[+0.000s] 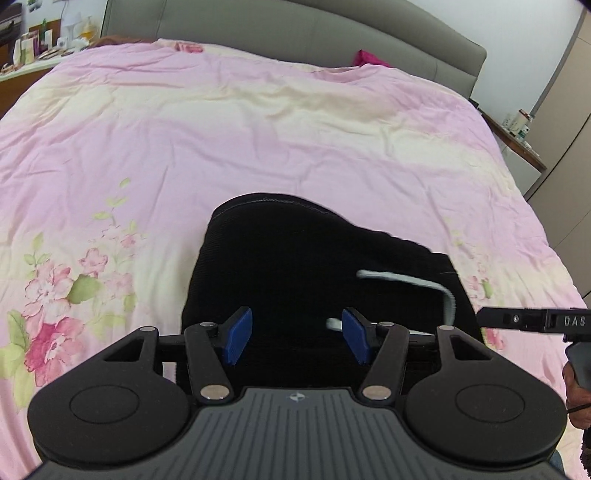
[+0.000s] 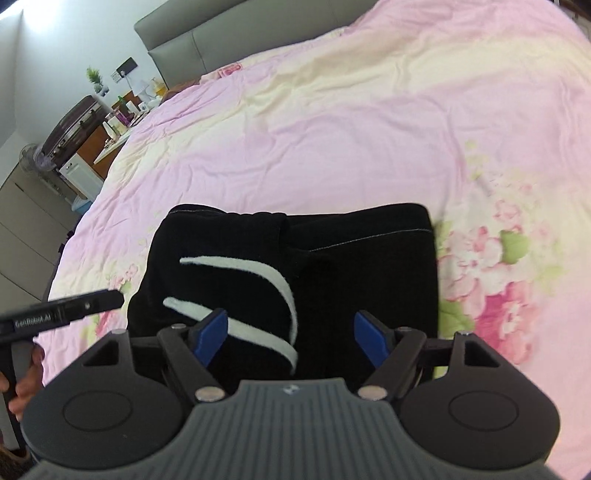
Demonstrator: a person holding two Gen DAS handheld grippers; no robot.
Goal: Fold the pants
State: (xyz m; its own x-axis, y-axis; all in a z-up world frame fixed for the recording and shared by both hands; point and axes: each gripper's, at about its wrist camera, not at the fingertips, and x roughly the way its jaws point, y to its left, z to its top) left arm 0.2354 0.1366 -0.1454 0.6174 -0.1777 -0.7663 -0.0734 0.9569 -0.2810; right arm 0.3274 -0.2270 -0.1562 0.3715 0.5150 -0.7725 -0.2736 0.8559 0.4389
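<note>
Black pants (image 1: 295,266) with white stripes lie folded into a compact bundle on the pink floral bedspread (image 1: 258,129), near its front edge. They also show in the right wrist view (image 2: 351,273), with the white stripes (image 2: 258,273) on the left half. My left gripper (image 1: 297,334) is open, its blue pads above the near part of the pants and holding nothing. My right gripper (image 2: 290,338) is open and empty above the near part of the bundle. Each gripper shows at the edge of the other's view: the right one (image 1: 535,320) and the left one (image 2: 62,312).
A grey padded headboard (image 1: 332,33) stands at the far end of the bed. A cluttered side table (image 1: 33,51) is at the far left and another (image 1: 517,129) at the far right. A dark pink cloth (image 1: 369,59) lies by the headboard.
</note>
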